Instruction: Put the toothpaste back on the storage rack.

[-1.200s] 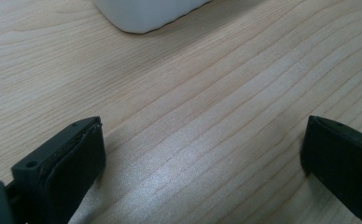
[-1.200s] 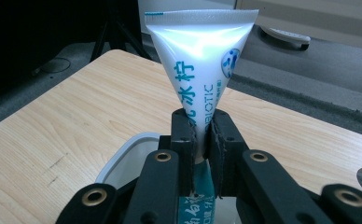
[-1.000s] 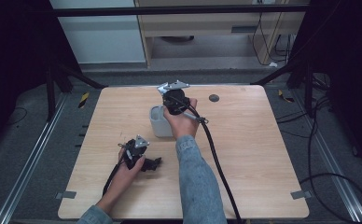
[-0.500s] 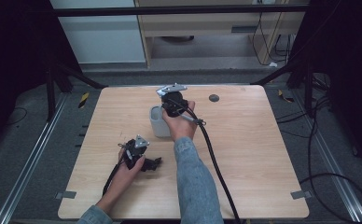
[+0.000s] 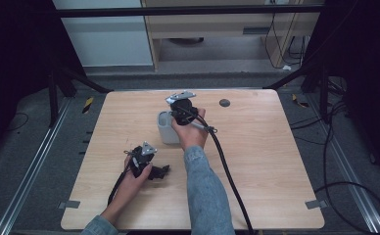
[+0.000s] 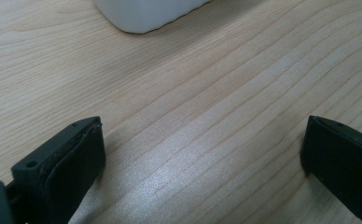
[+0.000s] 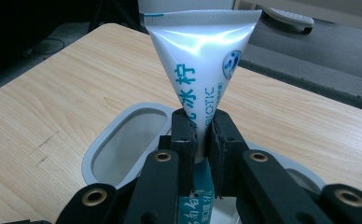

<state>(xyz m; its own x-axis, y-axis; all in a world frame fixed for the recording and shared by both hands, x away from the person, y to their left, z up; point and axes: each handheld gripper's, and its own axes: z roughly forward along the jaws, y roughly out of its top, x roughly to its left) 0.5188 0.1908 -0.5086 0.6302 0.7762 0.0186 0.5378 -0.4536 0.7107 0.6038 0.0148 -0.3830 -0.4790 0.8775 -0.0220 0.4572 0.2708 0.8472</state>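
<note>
Right gripper (image 7: 202, 135) clamped on white crimped plastic toothpaste tube (image 7: 198, 65), upright above grey oval holder (image 7: 100, 154) for dropping in; left gripper (image 6: 202, 154) at seven o'clock, agape, empty.

Tube (image 7: 202, 70): top corner cut off by upper edge in right gripper view; lower end hidden behind closed jaws; print partly covered, not fully readable. Holder (image 7: 123, 140): near rim masked by right gripper (image 7: 202, 135); inside not seen to bottom. In high view, tube hidden under right hand (image 5: 190, 129). Holder cropped by top edge in left gripper view, base alone seen. Small dark disc (image 5: 224, 103) on table (image 5: 276, 161): too small to identify, possibly cap.
</note>
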